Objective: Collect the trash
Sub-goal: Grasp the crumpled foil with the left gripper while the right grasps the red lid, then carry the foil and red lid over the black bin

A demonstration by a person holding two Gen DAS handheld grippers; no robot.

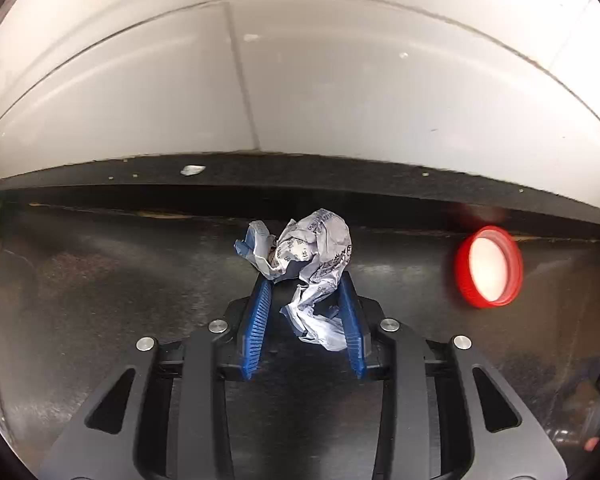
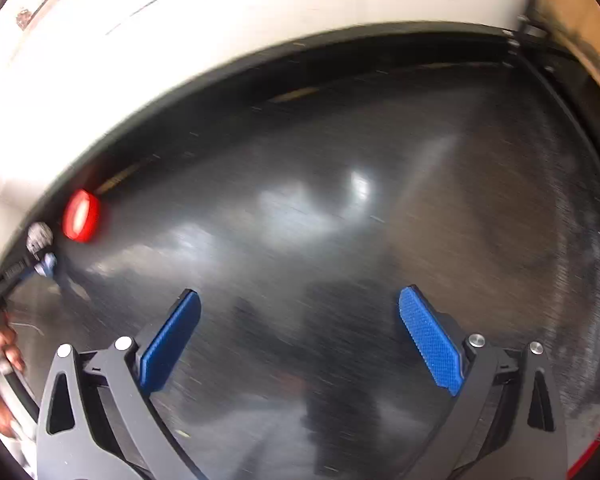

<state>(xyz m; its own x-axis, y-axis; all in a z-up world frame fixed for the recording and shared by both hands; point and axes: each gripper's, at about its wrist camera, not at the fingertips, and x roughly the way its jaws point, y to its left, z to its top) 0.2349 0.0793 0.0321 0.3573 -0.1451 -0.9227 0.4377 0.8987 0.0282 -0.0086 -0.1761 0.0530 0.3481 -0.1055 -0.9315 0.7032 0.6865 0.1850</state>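
Paper is sitting crumpled between the blue pads of the left gripper: this crumpled wrapper, white with grey print, is bulging out past the fingertips while its tail is trailing back between the jaws, which are standing narrow and pressing on it from both sides, so it is being held, probably pinched low so the wad cannot slip out on lifting. The wrapper is lying on the dark surface, close to the raised black ledge under the white wall, where scraps seem to gather. A red bottle cap is lying open side up to the right of the wrapper, apart from it. The right gripper is hovering over bare surface with its jaws spread wide and empty, likely readied for the cap; that view is blurring.
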